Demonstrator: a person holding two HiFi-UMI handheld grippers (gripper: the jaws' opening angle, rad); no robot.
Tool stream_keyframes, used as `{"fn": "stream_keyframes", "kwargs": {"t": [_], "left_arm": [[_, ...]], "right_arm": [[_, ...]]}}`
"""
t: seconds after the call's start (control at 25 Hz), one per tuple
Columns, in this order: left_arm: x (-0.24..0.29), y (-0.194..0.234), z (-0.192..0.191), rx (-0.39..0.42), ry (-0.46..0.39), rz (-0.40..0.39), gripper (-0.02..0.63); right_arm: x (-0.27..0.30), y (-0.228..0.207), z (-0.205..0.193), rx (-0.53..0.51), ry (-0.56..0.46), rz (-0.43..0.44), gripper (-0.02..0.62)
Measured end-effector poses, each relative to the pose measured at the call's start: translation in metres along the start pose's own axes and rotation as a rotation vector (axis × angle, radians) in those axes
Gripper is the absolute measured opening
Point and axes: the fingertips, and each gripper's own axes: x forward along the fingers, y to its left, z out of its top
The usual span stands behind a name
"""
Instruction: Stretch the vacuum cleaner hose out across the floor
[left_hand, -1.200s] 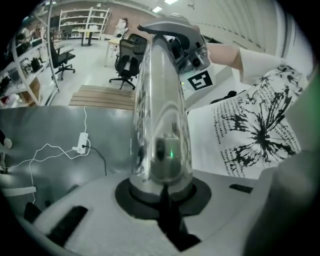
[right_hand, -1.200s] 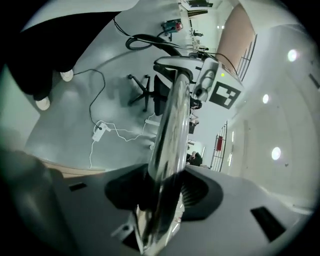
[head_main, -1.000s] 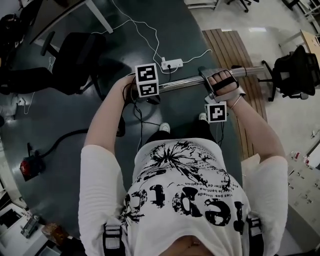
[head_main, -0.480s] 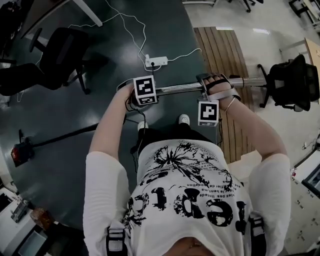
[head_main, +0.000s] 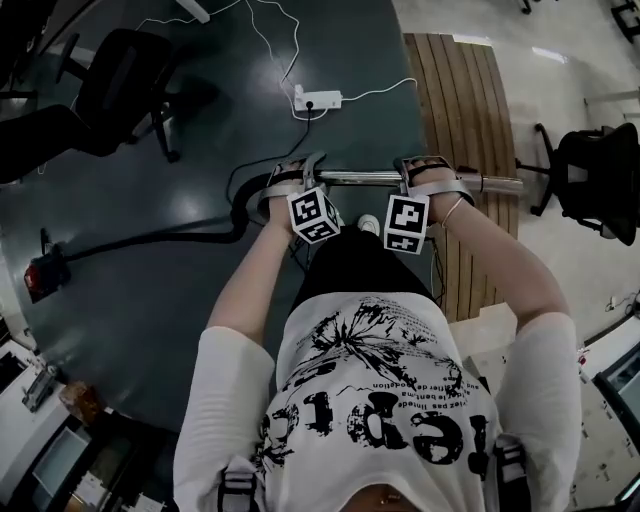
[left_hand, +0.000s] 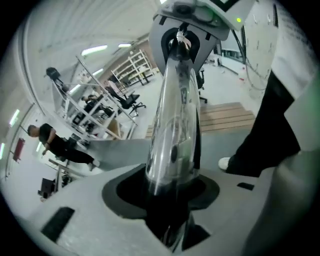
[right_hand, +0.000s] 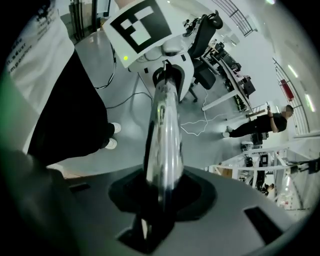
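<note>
A shiny metal vacuum tube (head_main: 365, 179) lies level in front of the person, carried by both grippers. My left gripper (head_main: 298, 180) holds its left end; the jaws have just been opening, with the tube (left_hand: 172, 135) still between them. My right gripper (head_main: 428, 178) is shut on the tube (right_hand: 162, 135) further right. From the tube's left end the black hose (head_main: 150, 240) curves down and runs left across the dark floor to the red-and-black vacuum cleaner (head_main: 44, 275). Both grippers point steeply down.
A white power strip (head_main: 318, 100) with its cables lies on the floor just beyond the tube. Black office chairs stand at the upper left (head_main: 110, 90) and far right (head_main: 600, 180). A wooden slatted strip (head_main: 470, 120) runs along the right. The person's shoes (head_main: 369, 224) are below the tube.
Both grippers have come down and in toward the body, bringing the tube with them. The left gripper has tipped downward, so its marker cube now sits nearer the body.
</note>
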Motion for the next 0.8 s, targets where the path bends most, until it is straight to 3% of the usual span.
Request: {"fn": "stream_keyframes", "kwargs": {"t": [0.12, 0.28, 0.6, 0.8], "left_arm": [[0.034, 0.001, -0.028, 0.039, 0.005, 0.103, 0.172], [0.111, -0.021, -0.067, 0.13, 0.023, 0.088, 0.093], [0.322, -0.099, -0.151, 0.179, 0.101, -0.108, 0.078], [0.448, -0.159, -0.191, 0.174, 0.116, -0.291, 0.077]], "right_arm": [[0.046, 0.01, 0.014, -0.004, -0.026, 0.054, 0.112], [0.137, 0.029, 0.021, -0.009, -0.06, 0.103, 0.112], [0.367, 0.105, 0.012, 0.067, -0.141, 0.206, 0.112], [0.498, 0.158, 0.002, 0.149, -0.172, 0.315, 0.112]]}}
